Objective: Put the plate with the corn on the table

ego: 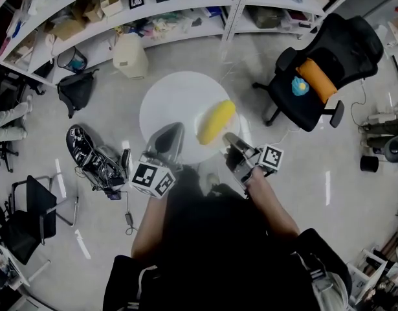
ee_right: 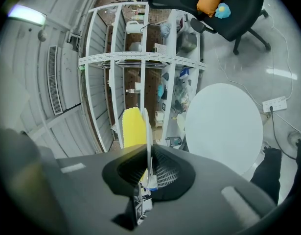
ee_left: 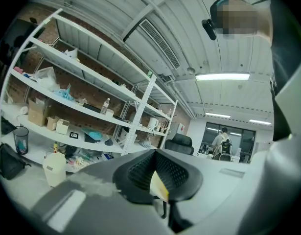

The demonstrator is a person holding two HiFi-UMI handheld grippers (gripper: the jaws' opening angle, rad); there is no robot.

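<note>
Over the table (ego: 166, 102), the plate (ee_right: 148, 131) with corn (ego: 216, 122) hangs in the air
Left gripper (ee_left: 159, 185) and right gripper (ee_right: 149, 173) each clench its rim; best keep both level, lower together, and let go only once it sits flat, or the corn may roll

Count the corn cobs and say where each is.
1: the corn lies on the plate gripped by the right gripper, near the round table. Shelf clutter might hide others.
</note>
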